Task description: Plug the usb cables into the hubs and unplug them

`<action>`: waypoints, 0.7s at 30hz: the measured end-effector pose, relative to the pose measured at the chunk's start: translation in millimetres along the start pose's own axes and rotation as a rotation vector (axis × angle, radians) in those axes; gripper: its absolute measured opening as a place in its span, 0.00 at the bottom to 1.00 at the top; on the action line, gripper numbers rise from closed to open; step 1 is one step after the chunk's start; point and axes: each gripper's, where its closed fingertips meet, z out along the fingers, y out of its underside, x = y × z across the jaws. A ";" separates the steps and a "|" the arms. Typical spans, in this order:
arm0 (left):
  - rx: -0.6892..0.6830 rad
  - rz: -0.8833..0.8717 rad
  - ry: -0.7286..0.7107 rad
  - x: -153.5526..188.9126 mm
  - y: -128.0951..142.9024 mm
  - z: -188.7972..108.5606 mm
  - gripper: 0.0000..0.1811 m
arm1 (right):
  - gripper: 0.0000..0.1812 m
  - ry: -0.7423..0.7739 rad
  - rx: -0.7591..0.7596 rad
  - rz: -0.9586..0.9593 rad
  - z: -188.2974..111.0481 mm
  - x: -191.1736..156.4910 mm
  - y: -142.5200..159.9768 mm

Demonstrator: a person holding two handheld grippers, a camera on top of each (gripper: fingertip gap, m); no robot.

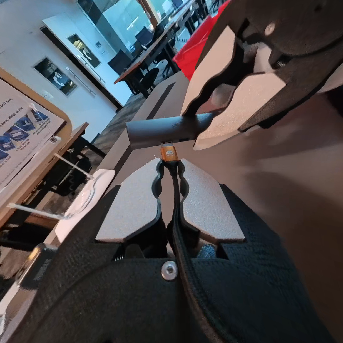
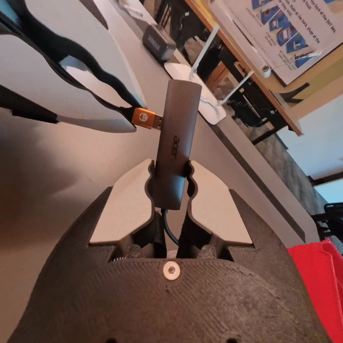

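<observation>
My left gripper (image 1: 170, 164) is shut on a black braided USB cable (image 1: 175, 194) just behind its orange plug (image 1: 168, 152). The plug's metal tip sits partly inside a port on the side of a grey USB hub (image 1: 159, 130). My right gripper (image 2: 170, 165) is shut on the lower end of that hub (image 2: 178, 130), which stands upright between its fingers with a thin black lead (image 2: 168, 226) hanging below. The right wrist view shows the orange plug (image 2: 143, 120) meeting the hub's left side, held by the left gripper (image 2: 128, 113). The right gripper (image 1: 200, 120) also shows in the left wrist view.
Both grippers are held above a grey table (image 1: 241, 185). A clear acrylic stand on a white base (image 2: 207, 109) holds an instruction sheet (image 2: 289, 35) near the table edge. A dark grey box (image 2: 157, 43) lies beyond it. A red bin (image 2: 319, 278) is at the right. The tips of one gripper are about 5 cm away from the tips of the other.
</observation>
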 end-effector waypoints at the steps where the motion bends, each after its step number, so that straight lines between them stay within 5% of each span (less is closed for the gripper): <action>1: -0.024 0.019 -0.009 0.0 4.0 1.0 0.08 | 0.18 -0.016 0.005 0.019 0.6 -1.7 0.3; 9: 0.008 0.005 -0.035 -3.9 1.5 -0.9 0.08 | 0.19 -0.130 0.078 0.186 -0.3 -8.2 -6.0; 17: -0.057 -0.173 0.079 0.9 18.6 4.9 0.08 | 0.19 0.131 -0.007 -0.291 -2.0 -1.6 -9.8; 21: -0.085 -0.107 0.059 4.0 18.0 6.8 0.08 | 0.19 0.157 -0.069 -0.315 1.7 2.4 -0.4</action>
